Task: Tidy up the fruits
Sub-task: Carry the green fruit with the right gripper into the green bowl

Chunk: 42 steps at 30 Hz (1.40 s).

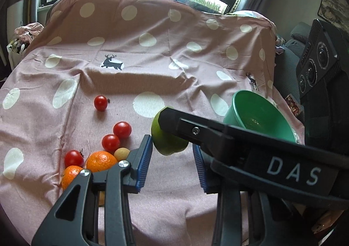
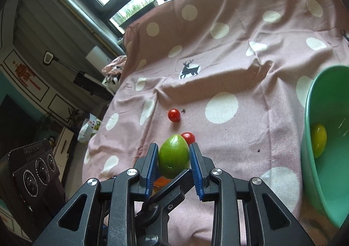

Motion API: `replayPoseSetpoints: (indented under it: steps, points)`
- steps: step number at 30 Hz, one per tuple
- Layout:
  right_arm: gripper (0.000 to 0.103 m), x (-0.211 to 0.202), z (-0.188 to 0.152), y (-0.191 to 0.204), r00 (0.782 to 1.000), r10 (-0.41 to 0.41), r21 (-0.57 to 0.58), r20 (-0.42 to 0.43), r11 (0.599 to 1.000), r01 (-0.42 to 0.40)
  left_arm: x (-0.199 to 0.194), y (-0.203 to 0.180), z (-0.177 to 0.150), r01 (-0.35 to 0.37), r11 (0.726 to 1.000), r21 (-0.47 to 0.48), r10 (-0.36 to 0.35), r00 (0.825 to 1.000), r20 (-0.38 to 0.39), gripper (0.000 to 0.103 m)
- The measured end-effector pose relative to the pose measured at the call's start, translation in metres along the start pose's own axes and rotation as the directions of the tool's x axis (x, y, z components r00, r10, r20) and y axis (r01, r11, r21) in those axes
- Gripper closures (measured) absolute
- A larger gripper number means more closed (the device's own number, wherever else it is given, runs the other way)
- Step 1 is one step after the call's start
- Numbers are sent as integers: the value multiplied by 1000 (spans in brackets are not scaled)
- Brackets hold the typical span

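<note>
My right gripper (image 2: 173, 154) is shut on a green fruit (image 2: 173, 155) and holds it above the pink dotted cloth (image 2: 240, 54). The same green fruit (image 1: 168, 139) shows in the left wrist view, held by the right gripper's black finger. My left gripper (image 1: 173, 154) is open and empty just below that fruit. Several cherry tomatoes (image 1: 122, 129), two oranges (image 1: 101, 160) and a small beige fruit (image 1: 121, 154) lie to its left. A green bowl (image 2: 314, 137) at the right holds a yellow fruit (image 2: 319, 141).
The cloth (image 1: 152, 60) covers a table that ends near the windows at the back. The green bowl (image 1: 240, 115) sits at the cloth's right edge. A black camera unit (image 1: 318, 58) is at the right. Furniture and bags stand at the left.
</note>
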State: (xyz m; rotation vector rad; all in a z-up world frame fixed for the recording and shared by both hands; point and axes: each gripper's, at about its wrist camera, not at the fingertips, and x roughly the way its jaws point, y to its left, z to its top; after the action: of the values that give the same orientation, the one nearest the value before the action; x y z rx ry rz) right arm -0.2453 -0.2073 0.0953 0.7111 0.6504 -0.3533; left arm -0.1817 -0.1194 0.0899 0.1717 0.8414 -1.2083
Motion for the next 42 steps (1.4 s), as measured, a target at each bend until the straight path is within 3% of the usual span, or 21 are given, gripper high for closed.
replayPoseSetpoints:
  steps: [8,20,42]
  points:
    - [71,-30,2,6,996,-10,-29,92,999,13,-15,-24,8,13,998,62,-17,998,59,67]
    - [71,-71,5,-16,974,-67,12,217,998,66,-5,-74,23,47,981,186,-61,996,67,68]
    - [71,-124,-2,-96,938,-134,239,319,969,58,37,-152,25,155,929,335,-156,987,-25,68]
